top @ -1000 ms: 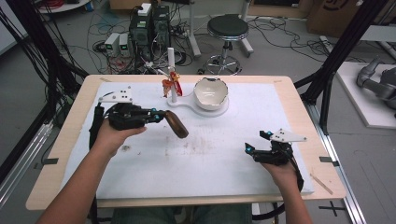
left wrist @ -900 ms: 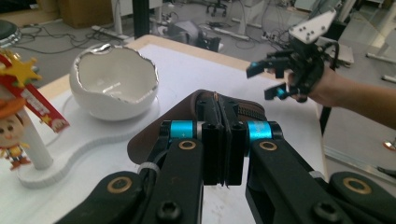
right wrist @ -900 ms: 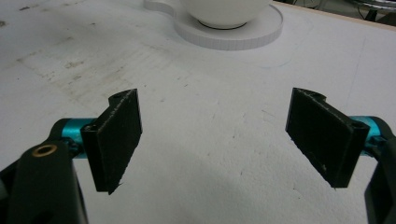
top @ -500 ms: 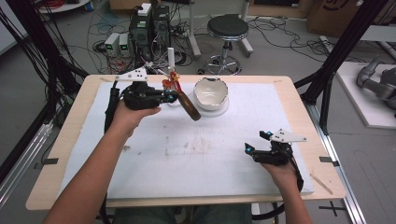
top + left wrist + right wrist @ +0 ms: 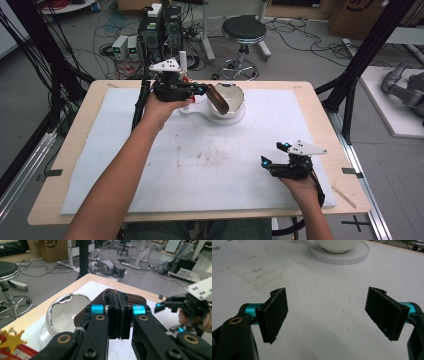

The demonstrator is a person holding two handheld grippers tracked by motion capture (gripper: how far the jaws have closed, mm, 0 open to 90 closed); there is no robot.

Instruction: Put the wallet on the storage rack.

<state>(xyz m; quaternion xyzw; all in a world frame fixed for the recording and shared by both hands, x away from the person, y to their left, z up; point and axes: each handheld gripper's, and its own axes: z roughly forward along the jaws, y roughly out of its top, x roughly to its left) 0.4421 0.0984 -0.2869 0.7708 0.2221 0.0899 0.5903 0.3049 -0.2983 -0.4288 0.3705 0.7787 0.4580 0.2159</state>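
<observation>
brown zipped pouch (image 5: 218, 99) is pinched in the left gripper (image 5: 200, 90), now lifted over the white bowl (image 5: 231, 96) instead of beside it as earlier. no legible writing. a red keyring with a gold star (image 5: 13, 341) lies nearby. right gripper (image 5: 271, 163) rests wide open on the white mat (image 5: 210, 165).

Loads of open white mat (image 5: 210, 170) in front of the bowl (image 5: 231, 97). Right behind-left of the bowl it's tight: a white tube (image 5: 183, 61) and red trinket (image 5: 12, 346) stand there.
</observation>
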